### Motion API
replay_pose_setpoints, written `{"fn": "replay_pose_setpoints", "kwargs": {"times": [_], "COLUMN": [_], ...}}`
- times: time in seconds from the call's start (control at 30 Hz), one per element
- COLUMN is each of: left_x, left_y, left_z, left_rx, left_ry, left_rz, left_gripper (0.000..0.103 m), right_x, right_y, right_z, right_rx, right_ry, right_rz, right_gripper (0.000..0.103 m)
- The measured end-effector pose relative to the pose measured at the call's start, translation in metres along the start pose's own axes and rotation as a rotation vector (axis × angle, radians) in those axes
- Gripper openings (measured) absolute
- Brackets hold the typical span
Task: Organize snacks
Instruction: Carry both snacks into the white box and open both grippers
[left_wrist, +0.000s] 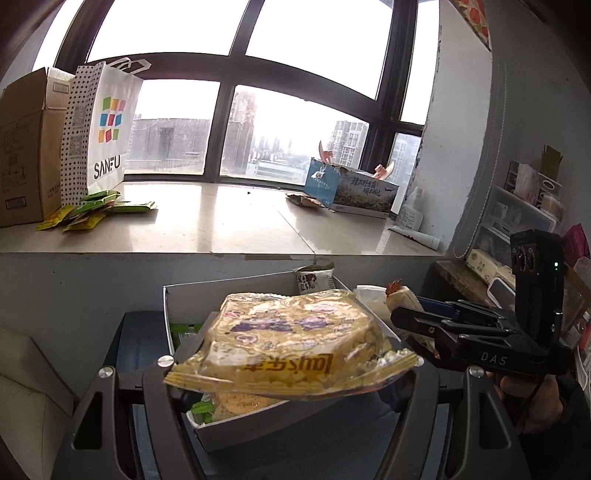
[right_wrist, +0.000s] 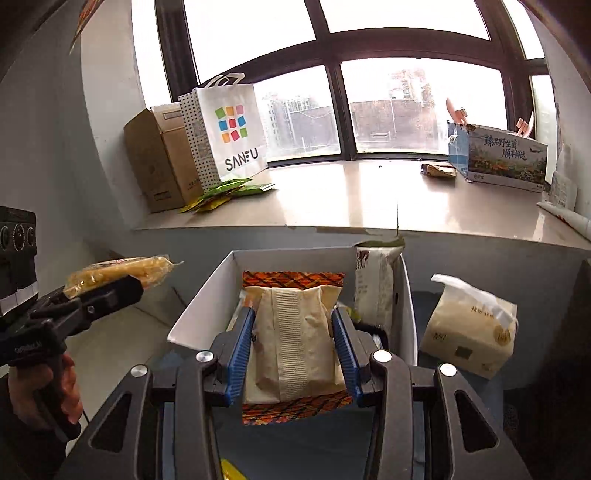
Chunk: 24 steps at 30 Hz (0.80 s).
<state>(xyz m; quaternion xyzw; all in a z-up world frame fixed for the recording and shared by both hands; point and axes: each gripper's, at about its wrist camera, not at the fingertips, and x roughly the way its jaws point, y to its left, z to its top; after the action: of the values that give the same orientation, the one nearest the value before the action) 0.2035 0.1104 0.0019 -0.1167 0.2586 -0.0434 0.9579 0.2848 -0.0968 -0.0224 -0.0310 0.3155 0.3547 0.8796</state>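
A clear-and-yellow crinkly plastic snack bag (left_wrist: 295, 343) bears purple print and a yellow band with red lettering. A cream paper-look snack packet (right_wrist: 295, 339) has orange-and-black crosshatch-patterned ends. The white paper shopping bag (right_wrist: 232, 129), at the sill's left end, shows multicoloured squares and black-dotted sides. Flat sachets (left_wrist: 96, 212) beside it are green and yellow.

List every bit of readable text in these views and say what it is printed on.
"SANFU": white shopping bag on the windowsill.
"DAS": right gripper body.
"臻品野生菌 顺丰鲜达": printed carton.
Yellow snack packet in the left gripper: lettering upside down, unclear.
Cardboard box, tissue pack: too small.
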Motion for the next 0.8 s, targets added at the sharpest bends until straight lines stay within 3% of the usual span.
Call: {"fn": "replay_pose_setpoints", "kwargs": {"times": [0.1, 0.27, 0.3, 0.33, 0.37, 0.4, 0.6, 0.8], "left_x": [0.039, 0.086, 0.092, 0.097, 0.100, 0.103, 0.097, 0.077], "left_y": [0.017, 0.034, 0.036, 0.039, 0.043, 0.045, 0.047, 0.040], "left_z": [0.016, 0.026, 0.026, 0.025, 0.021, 0.018, 0.005, 0.009], "left_rx": [-0.022, -0.038, -0.044, -0.056, -0.074, -0.086, -0.068, -0.041], "left_ry": [0.047, 0.140, 0.162, 0.175, 0.185, 0.199, 0.217, 0.184], "left_rz": [0.030, 0.064, 0.092, 0.105, 0.090, 0.076, 0.102, 0.107], "left_gripper": [0.076, 0.077, 0.087, 0.097, 0.103, 0.103, 0.103, 0.103], "right_x": [0.031, 0.081, 0.087, 0.093, 0.097, 0.098, 0.095, 0.090], "right_y": [-0.004, -0.009, -0.011, -0.013, -0.014, -0.015, -0.021, -0.015], "right_z": [0.027, 0.039, 0.038, 0.038, 0.036, 0.035, 0.029, 0.028], "right_rx": [-0.001, -0.064, -0.065, -0.064, -0.063, -0.062, -0.061, -0.060], "right_ry": [0.032, 0.123, 0.141, 0.154, 0.160, 0.152, 0.146, 0.140], "right_rz": [-0.023, -0.102, -0.094, -0.080, -0.090, -0.117, -0.122, -0.101], "right_gripper": [0.047, 0.048, 0.056, 0.081, 0.097, 0.103, 0.103, 0.103]}}
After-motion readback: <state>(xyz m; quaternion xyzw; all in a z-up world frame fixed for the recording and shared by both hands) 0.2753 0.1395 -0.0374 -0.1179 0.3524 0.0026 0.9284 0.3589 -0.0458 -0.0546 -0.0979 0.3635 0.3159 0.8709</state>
